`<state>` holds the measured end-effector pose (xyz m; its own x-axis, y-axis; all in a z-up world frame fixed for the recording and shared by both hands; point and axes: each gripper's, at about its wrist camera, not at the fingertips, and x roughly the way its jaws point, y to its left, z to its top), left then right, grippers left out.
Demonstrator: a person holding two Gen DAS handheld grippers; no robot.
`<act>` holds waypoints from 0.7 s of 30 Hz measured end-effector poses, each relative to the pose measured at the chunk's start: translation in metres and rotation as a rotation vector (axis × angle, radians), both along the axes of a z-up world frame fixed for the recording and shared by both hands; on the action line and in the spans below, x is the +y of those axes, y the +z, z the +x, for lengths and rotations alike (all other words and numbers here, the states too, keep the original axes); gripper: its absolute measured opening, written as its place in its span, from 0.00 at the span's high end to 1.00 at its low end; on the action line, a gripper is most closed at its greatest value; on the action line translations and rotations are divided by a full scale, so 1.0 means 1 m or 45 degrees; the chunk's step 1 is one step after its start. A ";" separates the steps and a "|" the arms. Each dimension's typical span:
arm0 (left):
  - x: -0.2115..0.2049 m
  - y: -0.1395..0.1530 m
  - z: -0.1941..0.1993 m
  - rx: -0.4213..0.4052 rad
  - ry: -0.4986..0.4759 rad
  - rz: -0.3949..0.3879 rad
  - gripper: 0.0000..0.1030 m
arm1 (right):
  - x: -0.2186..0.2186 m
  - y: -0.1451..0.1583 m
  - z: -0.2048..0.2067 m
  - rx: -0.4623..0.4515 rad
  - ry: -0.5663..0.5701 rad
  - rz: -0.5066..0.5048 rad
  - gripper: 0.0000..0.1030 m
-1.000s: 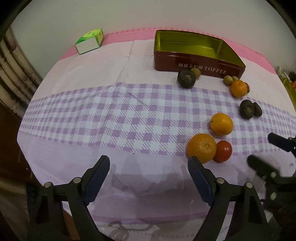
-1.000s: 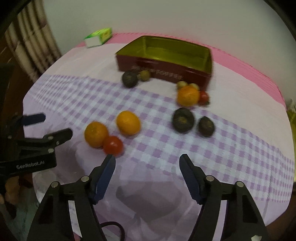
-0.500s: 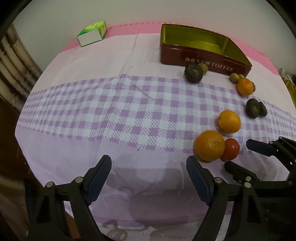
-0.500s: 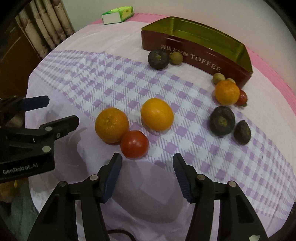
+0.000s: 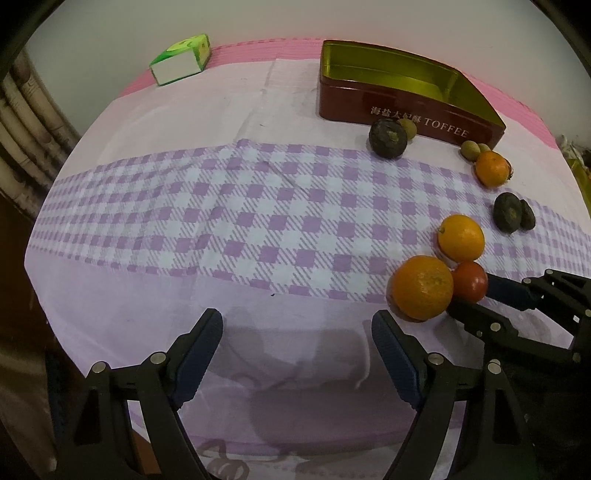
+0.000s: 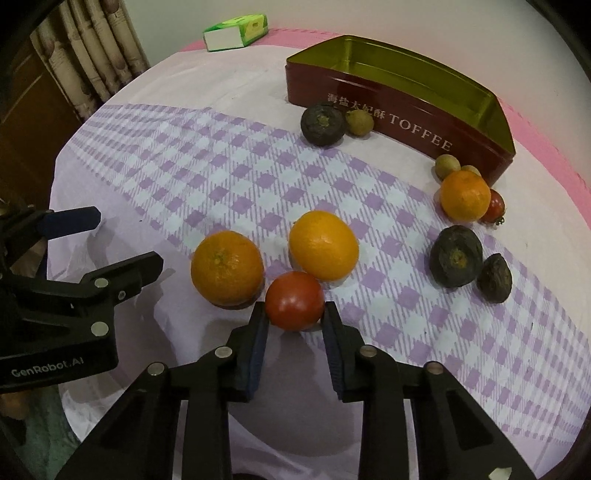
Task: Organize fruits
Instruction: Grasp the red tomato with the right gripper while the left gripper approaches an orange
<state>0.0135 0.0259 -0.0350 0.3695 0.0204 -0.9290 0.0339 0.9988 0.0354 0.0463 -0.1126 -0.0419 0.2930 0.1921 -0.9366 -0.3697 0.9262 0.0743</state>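
Right wrist view: the right gripper (image 6: 294, 319) has its two blue pads closed on the red tomato (image 6: 294, 300), one pad at each side of it, low in the middle of the picture. The tomato sits on the checked tablecloth (image 6: 207, 173) and touches two oranges: one orange (image 6: 226, 268) at 10 o'clock from it, another orange (image 6: 323, 250) at 1 o'clock. At 3 o'clock from this group lie a dark round fruit (image 6: 455, 256) and a smaller dark wrinkled fruit (image 6: 494, 278), just beside each other. Farther, at 2 o'clock, a third orange (image 6: 464, 196) hides part of a small red tomato (image 6: 496, 206), with two small brownish fruits (image 6: 447, 166) behind it, near the corner of the red TOFFEE tin (image 6: 406, 122). The tin is open and its golden inside holds no fruit. Another dark fruit (image 6: 323, 124) and a small brown one (image 6: 358, 122) lie in front of the tin wall. A green box (image 6: 236, 31) is at the far edge, at 11 o'clock.

The left gripper (image 5: 297, 341) has its jaws wide apart over bare cloth and holds nothing.
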 end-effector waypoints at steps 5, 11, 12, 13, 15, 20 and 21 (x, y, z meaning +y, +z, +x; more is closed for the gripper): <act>-0.004 0.002 -0.002 -0.006 -0.023 -0.010 0.20 | -0.011 0.000 0.003 0.003 -0.058 -0.005 0.73; -0.011 0.006 -0.004 -0.015 -0.085 -0.063 0.20 | -0.037 0.000 0.005 0.014 -0.176 -0.002 0.73; -0.014 0.006 -0.004 -0.018 -0.098 -0.075 0.20 | -0.040 0.000 0.005 0.014 -0.188 -0.005 0.74; -0.016 0.007 -0.005 -0.018 -0.109 -0.084 0.20 | -0.043 0.000 0.005 0.012 -0.198 -0.007 0.74; -0.021 0.006 -0.004 -0.017 -0.138 -0.108 0.20 | -0.050 0.000 0.004 0.011 -0.226 -0.012 0.74; -0.037 0.006 -0.004 -0.014 -0.211 -0.124 0.20 | -0.067 0.000 0.003 0.014 -0.284 -0.017 0.74; -0.041 0.006 -0.003 -0.013 -0.224 -0.125 0.20 | -0.070 0.000 0.003 0.015 -0.294 -0.013 0.74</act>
<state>0.0102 -0.0155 -0.0286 0.3691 -0.1357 -0.9194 0.2085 0.9762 -0.0604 0.0492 -0.1827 -0.0417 0.3171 0.1115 -0.9418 -0.1473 0.9868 0.0672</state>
